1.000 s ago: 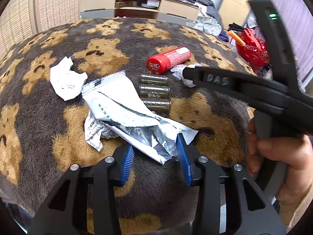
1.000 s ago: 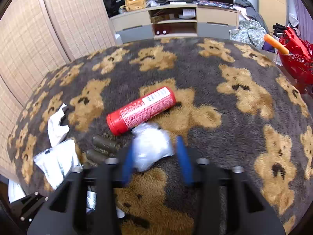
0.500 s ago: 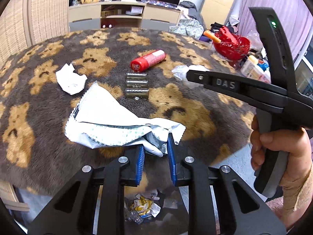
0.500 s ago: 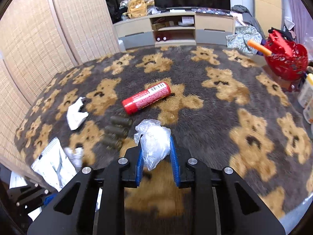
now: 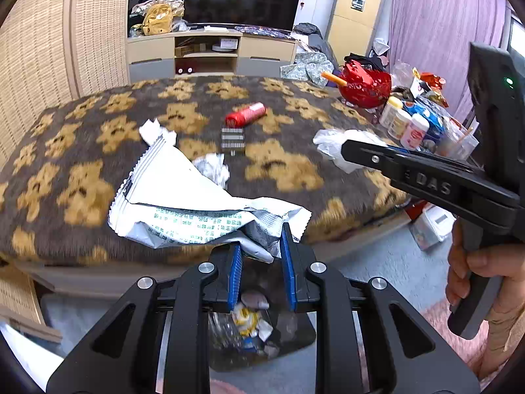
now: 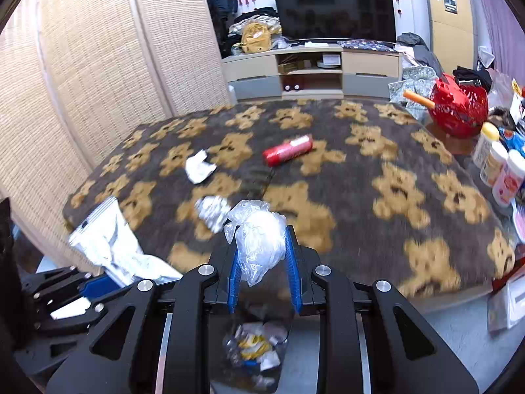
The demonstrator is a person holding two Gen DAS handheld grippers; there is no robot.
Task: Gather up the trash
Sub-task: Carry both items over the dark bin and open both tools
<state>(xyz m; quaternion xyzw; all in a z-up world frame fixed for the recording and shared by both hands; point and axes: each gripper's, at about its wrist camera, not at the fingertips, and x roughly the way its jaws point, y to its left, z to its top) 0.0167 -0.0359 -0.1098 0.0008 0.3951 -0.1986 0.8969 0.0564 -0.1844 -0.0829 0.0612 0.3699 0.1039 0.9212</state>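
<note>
Trash on the blanket-covered counter, a bin on the floor at its near edge

On the counter [image 5: 82, 170], the can [image 5: 245, 114] lies far centre, with three small cylinders [image 5: 233, 141] just nearer. A crumpled paper [image 5: 154, 129] sits left of them, and a foil ball [image 5: 212, 168] lies nearer. The large wrapper [image 5: 183, 203] overhangs the near edge in the left gripper [image 5: 261, 256]. To its right, the right gripper [image 6: 262, 262] holds a plastic wad [image 6: 261, 239]. The bin [image 5: 252, 325] stands on the floor below both grippers. Bottles [image 5: 403, 124] stand at the far right.

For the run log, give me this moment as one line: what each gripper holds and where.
left gripper: shut on foil wrapper | right gripper: shut on clear plastic wad | both above trash bin
</note>
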